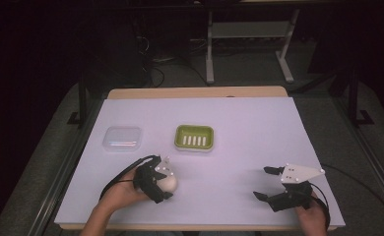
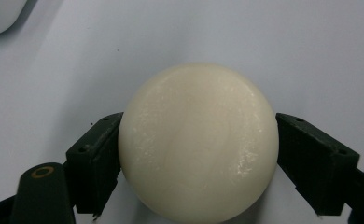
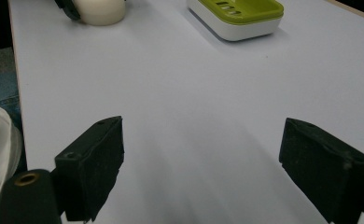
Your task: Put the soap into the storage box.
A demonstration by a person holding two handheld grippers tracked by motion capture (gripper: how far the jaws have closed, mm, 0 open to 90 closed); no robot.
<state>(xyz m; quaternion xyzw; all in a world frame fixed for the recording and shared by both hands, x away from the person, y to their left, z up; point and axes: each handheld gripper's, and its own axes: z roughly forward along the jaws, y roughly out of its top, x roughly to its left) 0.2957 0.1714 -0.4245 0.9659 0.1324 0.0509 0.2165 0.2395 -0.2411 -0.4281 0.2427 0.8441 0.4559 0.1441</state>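
Soap point(image 2: 199, 142), a round cream-white bar, sits on the white table cover point(image 1: 229, 123) near the front left edge, pinched between the two black jaws of the left gripper point(image 1: 164, 183), one jaw pressed against each side. The person's left hand point(image 1: 118, 194) comes in from the bottom edge, angled toward the right. At the front right, the right gripper point(image 1: 266, 183) rests low over the cover in the right hand point(image 1: 310, 216), pointing left, its jaws spread wide apart around bare cover. Farther back, near the middle, stands a green soap dish point(image 1: 194, 137) with a slotted insert; left of it lies a clear plastic lid point(image 1: 123, 138).
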